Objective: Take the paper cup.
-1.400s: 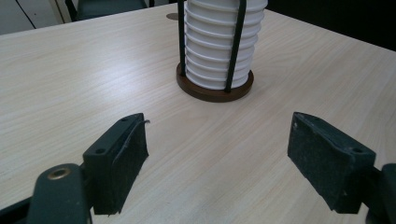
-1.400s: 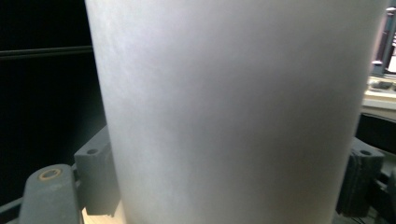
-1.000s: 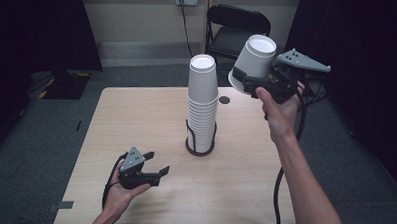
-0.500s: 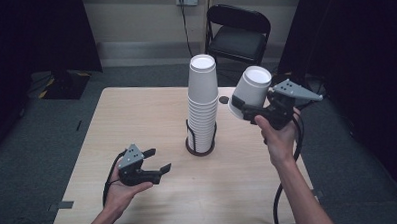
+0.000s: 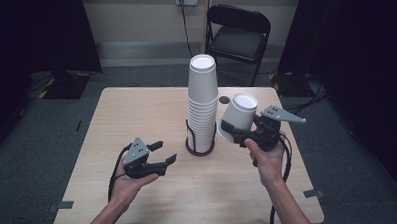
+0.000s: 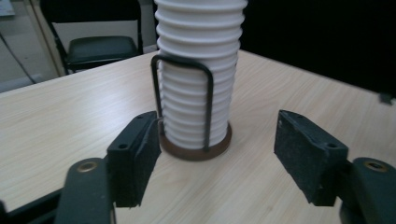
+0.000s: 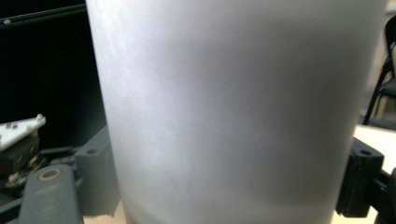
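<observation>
R gripper [image 5: 235, 131] clamps a single paper cup [image 5: 237, 116], tilted, base up, just right of the cup stack [image 5: 203, 107] in its wire holder [image 5: 200, 146]. L gripper [image 5: 164, 153], nearer the holder, jaws just closing but apart w/ nothing between, faces stack's upright axis.

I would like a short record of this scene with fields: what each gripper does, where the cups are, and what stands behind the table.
right gripper: shut on a single white cup, held upside down and tilted, just right of the stack
left gripper: open, nothing between its jaws, which have just been closing; it points at the stack's base
stack of cups: upside down, upright in a holder with a round base and wire loops
table: light wood
background: black folding chair
</observation>
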Demonstrator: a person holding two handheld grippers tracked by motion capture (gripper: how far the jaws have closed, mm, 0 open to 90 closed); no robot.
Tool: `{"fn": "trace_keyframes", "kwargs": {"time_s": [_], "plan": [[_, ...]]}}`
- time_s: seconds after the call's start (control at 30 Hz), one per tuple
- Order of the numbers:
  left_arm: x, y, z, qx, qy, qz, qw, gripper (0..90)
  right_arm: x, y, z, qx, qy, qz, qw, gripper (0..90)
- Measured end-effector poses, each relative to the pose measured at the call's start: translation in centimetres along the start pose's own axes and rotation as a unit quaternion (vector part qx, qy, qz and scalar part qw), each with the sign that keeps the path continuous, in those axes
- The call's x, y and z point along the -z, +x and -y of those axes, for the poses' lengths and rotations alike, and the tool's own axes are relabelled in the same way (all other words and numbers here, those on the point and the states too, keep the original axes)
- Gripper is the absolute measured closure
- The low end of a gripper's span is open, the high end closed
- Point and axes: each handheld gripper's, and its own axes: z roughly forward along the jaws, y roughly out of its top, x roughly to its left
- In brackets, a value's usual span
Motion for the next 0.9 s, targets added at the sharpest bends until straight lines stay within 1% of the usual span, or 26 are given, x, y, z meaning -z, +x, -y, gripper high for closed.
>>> {"fn": "trace_keyframes", "kwargs": {"time_s": [0.07, 0.13, 0.17, 0.2, 0.23, 0.3, 0.33, 0.37, 0.43, 0.47, 0.5, 0.53, 0.57, 0.67, 0.7, 0.73, 0.8, 0.83, 0.9], "plan": [[-0.3, -0.2, 0.0, 0.006, -0.002, 0.017, 0.9998, 32.0, -0.1, 0.1, 0.8, -0.004, 0.007, -0.005, 1.0, 15.9], [-0.6, -0.5, 0.2, -0.001, -0.003, 0.018, 0.9998, 32.3, -0.2, 0.2, 1.6, -0.013, 0.008, -0.009, 0.9998, 16.0], [-0.8, -0.6, 0.3, 0.002, -0.008, 0.035, 0.9993, 33.1, -0.3, 0.3, 2.1, -0.021, 0.009, -0.014, 0.9996, 15.9], [-0.9, -0.8, 0.4, 0.009, -0.005, 0.045, 0.9989, 35.9, -0.4, 0.5, 2.7, -0.026, 0.016, -0.016, 0.9994, 15.9], [-1.1, -0.9, 0.6, 0.017, -0.003, 0.056, 0.9983, 36.8, -0.5, 0.6, 3.1, -0.029, 0.018, -0.02, 0.9992, 15.9], [-1.4, -1.3, 0.9, 0.006, -0.002, 0.053, 0.9986, 35.1, -0.7, 0.8, 4.1, -0.045, 0.02, -0.033, 0.9982, 15.9], [-1.5, -1.5, 1.0, 0.009, 0.0, 0.061, 0.9981, 35.6, -0.8, 0.9, 4.4, -0.051, 0.019, -0.033, 0.998, 16.0], [-1.6, -1.5, 1.1, 0.008, 0.003, 0.064, 0.9979, 35.7, -1.1, 1.1, 4.8, -0.059, 0.025, -0.038, 0.9972, 15.9], [-1.7, -1.6, 1.1, 0.01, -0.002, 0.069, 0.9975, 37.5, -1.4, 1.3, 5.4, -0.062, 0.03, -0.042, 0.9967, 16.0], [-1.7, -1.7, 1.2, 0.009, -0.004, 0.071, 0.9975, 39.0, -1.6, 1.4, 5.8, -0.068, 0.033, -0.046, 0.9961, 16.0], [-1.7, -1.7, 1.2, 0.003, -0.001, 0.07, 0.9975, 39.0, -1.8, 1.6, 6.0, -0.07, 0.036, -0.048, 0.9957, 16.0], [-1.7, -1.8, 1.2, 0.001, -0.002, 0.07, 0.9975, 39.0, -2.0, 1.7, 6.4, -0.073, 0.039, -0.051, 0.9953, 16.0], [-1.7, -1.9, 1.2, 0.003, -0.003, 0.073, 0.9973, 39.1, -2.1, 1.8, 6.6, -0.077, 0.039, -0.054, 0.9948, 15.9], [-1.7, -2.1, 1.2, -0.005, -0.003, 0.076, 0.9971, 39.3, -2.3, 2.0, 7.0, -0.09, 0.039, -0.061, 0.9933, 16.0], [-1.8, -2.3, 1.2, 0.0, -0.002, 0.077, 0.997, 39.3, -2.3, 2.1, 7.1, -0.099, 0.037, -0.065, 0.9923, 16.0], [-1.8, -2.3, 1.2, 0.0, 0.001, 0.078, 0.9969, 39.5, -2.3, 2.1, 7.2, -0.107, 0.034, -0.066, 0.9915, 16.0], [-1.9, -2.4, 1.2, -0.002, 0.0, 0.078, 0.9969, 38.1, -2.3, 2.0, 7.5, -0.141, 0.027, -0.08, 0.9864, 16.0], [-1.9, -2.5, 1.2, -0.003, -0.004, 0.081, 0.9967, 36.3, -2.3, 1.8, 7.7, -0.159, 0.026, -0.088, 0.9831, 16.0], [-2.0, -2.6, 1.2, -0.011, -0.008, 0.08, 0.9967, 35.5, -2.3, 1.6, 8.1, -0.179, 0.024, -0.093, 0.9792, 16.0]]}}
